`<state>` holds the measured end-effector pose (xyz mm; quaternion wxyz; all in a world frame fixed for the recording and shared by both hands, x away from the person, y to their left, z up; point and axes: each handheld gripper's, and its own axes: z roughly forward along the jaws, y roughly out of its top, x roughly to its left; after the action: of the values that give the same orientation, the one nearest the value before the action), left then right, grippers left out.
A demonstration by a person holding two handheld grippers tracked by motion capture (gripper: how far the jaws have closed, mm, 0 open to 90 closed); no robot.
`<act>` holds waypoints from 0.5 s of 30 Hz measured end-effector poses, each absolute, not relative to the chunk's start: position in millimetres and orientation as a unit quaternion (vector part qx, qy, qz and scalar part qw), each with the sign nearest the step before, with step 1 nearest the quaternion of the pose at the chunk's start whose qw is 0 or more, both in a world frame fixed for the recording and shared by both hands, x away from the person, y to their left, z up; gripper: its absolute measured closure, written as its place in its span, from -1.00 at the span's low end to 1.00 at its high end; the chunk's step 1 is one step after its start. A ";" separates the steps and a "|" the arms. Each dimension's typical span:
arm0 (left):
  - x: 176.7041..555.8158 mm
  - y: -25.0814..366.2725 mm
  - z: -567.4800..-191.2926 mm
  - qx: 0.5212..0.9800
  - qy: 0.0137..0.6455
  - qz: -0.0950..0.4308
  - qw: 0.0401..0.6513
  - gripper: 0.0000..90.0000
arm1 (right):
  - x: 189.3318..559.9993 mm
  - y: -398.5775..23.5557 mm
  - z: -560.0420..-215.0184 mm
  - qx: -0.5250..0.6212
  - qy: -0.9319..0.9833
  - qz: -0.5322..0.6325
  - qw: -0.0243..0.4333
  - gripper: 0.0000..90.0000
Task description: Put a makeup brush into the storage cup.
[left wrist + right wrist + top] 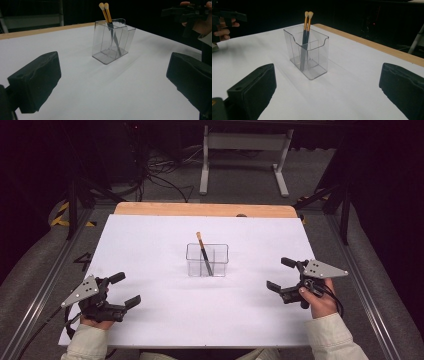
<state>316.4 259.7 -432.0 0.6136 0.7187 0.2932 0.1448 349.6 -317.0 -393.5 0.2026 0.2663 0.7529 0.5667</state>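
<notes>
A clear plastic holder (207, 260) with compartments stands upright at the middle of the white table (165, 315). Two makeup brushes (202, 251) with orange-gold ferrules, pale tips and dark handles lean inside it, tips up. My left gripper (127, 290) rests open near the front left, well short of the holder. My right gripper (278, 274) is open at the right, also apart from it. The left gripper view has the holder (112, 41) and brushes (107, 11) ahead between wide black jaws. In the right gripper view the holder (308, 52) and brushes (307, 21) stand straight ahead.
A wooden strip (205, 209) borders the table's far edge. Behind it stand a white metal stand (245, 155) and floor cables (165, 170). Metal rails run along both sides of the table. White surface lies bare all round the holder.
</notes>
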 end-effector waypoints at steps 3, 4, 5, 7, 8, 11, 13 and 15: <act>316.6 259.5 -433.0 0.720 0.292 0.145 0.612 -1.00 | 349.5 -319.0 -399.1 0.275 0.747 0.568 0.208 -0.97; 316.7 259.5 -433.3 0.721 0.291 0.145 0.612 -1.00 | 349.5 -319.6 -401.9 0.276 0.746 0.570 0.206 -0.97; 316.8 259.7 -433.5 0.721 0.291 0.144 0.613 -1.00 | 349.8 -320.2 -404.4 0.276 0.745 0.571 0.206 -0.97; 317.2 260.5 -433.8 0.721 0.290 0.146 0.612 -1.00 | 350.0 -321.4 -408.6 0.282 0.744 0.569 0.207 -0.97; 317.4 260.5 -434.1 0.720 0.291 0.144 0.613 -1.00 | 350.0 -322.1 -411.7 0.287 0.742 0.570 0.206 -0.97; 318.0 260.5 -434.9 0.721 0.292 0.144 0.612 -1.00 | 350.4 -323.7 -417.8 0.291 0.739 0.570 0.209 -0.97; 318.6 260.5 -435.9 0.719 0.292 0.145 0.614 -1.00 | 350.1 -325.4 -422.6 0.295 0.736 0.570 0.213 -0.97; 318.9 260.8 -436.4 0.718 0.293 0.145 0.614 -1.00 | 349.8 -326.1 -424.1 0.297 0.734 0.572 0.214 -0.97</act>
<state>318.9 260.8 -436.4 0.6144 0.7183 0.2925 0.1448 349.8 -326.1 -424.1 0.2138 0.2966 0.7342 0.5721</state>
